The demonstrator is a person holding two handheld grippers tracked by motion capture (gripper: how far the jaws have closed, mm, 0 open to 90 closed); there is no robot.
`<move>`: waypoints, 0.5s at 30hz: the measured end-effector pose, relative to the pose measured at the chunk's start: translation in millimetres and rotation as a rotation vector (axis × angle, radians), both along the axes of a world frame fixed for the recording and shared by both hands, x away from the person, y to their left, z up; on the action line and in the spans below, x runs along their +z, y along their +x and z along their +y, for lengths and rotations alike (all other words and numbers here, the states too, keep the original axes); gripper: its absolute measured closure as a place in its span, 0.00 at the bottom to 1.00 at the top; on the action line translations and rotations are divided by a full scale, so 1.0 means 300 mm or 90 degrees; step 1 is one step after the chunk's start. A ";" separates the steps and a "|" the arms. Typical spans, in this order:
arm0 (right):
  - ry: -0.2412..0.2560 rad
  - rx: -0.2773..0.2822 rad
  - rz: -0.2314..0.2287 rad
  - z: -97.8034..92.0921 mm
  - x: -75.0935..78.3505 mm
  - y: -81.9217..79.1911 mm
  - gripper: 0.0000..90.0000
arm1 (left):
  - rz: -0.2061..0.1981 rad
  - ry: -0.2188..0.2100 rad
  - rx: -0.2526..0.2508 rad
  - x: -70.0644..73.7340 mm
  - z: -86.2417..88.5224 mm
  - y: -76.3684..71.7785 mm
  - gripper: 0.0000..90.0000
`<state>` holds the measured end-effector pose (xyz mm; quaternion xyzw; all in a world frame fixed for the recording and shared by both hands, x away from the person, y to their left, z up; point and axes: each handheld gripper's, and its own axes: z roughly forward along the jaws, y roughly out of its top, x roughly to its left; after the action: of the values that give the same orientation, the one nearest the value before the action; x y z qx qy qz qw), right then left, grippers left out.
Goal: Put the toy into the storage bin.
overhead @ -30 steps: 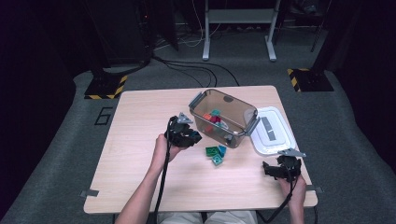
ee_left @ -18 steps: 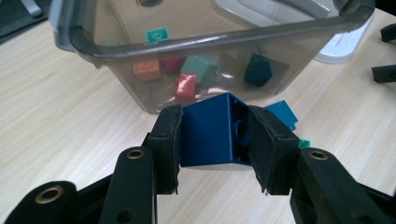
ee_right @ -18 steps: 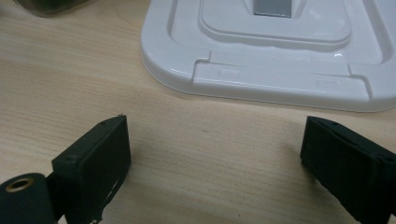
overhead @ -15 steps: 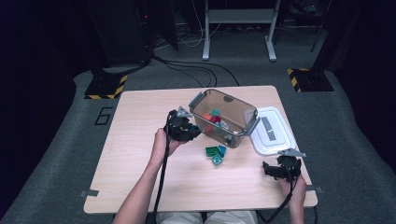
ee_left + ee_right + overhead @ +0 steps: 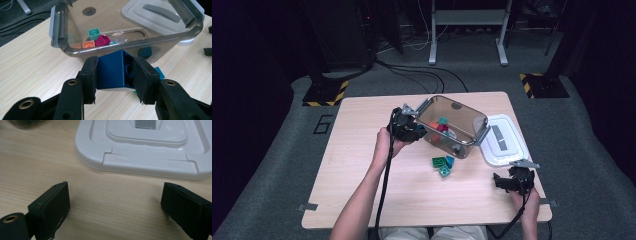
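Left gripper view: the left gripper (image 5: 116, 75) has its two jaws pinched on a blue brick (image 5: 113, 70), one pad on each side face, with the brick's hollow underside turned toward the right-hand jaw. The brick hangs just short of the near rim of the bin (image 5: 75, 51), clear of the table (image 5: 25, 67). So the relation that matters is plain: the bin's open mouth lies straight ahead of the brick and slightly above it, tilted toward the camera. Past the rim, a teal brick (image 5: 94, 33), a magenta brick (image 5: 102, 40) and an orange brick (image 5: 88, 45) already lie inside. Behind the bin rests the lid (image 5: 160, 15).

In the high view the left gripper (image 5: 408, 126) sits touching or nearly touching the bin's (image 5: 452, 125) left end, while a few green bricks (image 5: 442, 165) lie loose on the table just in front of the bin. The right gripper (image 5: 511, 181) rests well apart, near the table's front right corner, below the lid (image 5: 504, 142).

In the right gripper view its jaws stand wide apart and hold nothing, with the lid (image 5: 150, 157) just beyond them.

Judging from this, the left hand is the nearer by far, and the coming move is a short lift forward over the rim before letting go.
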<state>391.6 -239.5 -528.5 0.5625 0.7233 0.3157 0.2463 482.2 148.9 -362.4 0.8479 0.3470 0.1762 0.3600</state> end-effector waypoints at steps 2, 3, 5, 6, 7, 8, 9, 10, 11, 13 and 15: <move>0.000 0.000 0.000 0.000 0.000 0.000 0.09 | -0.001 0.001 0.000 0.004 -0.002 0.005 0.63; 0.000 0.000 0.000 0.000 0.000 0.000 0.09 | -0.003 -0.004 0.002 0.005 -0.005 0.007 0.63; 0.000 0.000 0.000 0.000 0.000 0.000 0.09 | -0.005 0.001 0.000 0.012 -0.007 0.014 0.63; 0.000 0.000 0.000 0.000 0.000 0.000 0.09 | -0.004 0.002 0.000 0.016 -0.008 0.020 0.63; 0.000 0.000 0.000 0.000 0.000 0.000 0.09 | -0.004 0.005 0.002 0.022 -0.009 0.028 0.63; 0.000 0.000 0.000 0.000 0.000 0.000 0.09 | -0.006 0.005 0.004 0.025 -0.010 0.032 0.63; 0.000 0.000 0.000 0.000 0.000 0.000 0.09 | -0.006 0.005 0.004 0.025 -0.010 0.032 0.63; 0.000 0.000 0.000 0.000 0.000 0.000 0.09 | -0.007 0.007 0.006 0.032 -0.012 0.041 0.63; 0.000 0.000 0.000 0.000 0.000 0.000 0.09 | -0.007 0.008 0.006 0.036 -0.014 0.044 0.63; 0.000 0.000 0.000 0.000 0.000 0.000 0.09 | -0.010 0.007 0.008 0.045 -0.016 0.049 0.63; 0.000 0.000 0.000 0.000 0.000 0.000 0.09 | -0.011 0.011 0.006 0.051 -0.018 0.051 0.63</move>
<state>391.6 -239.6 -528.5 0.5625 0.7233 0.3159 0.2462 497.4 143.6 -347.1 0.8477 0.3466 0.1878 0.3550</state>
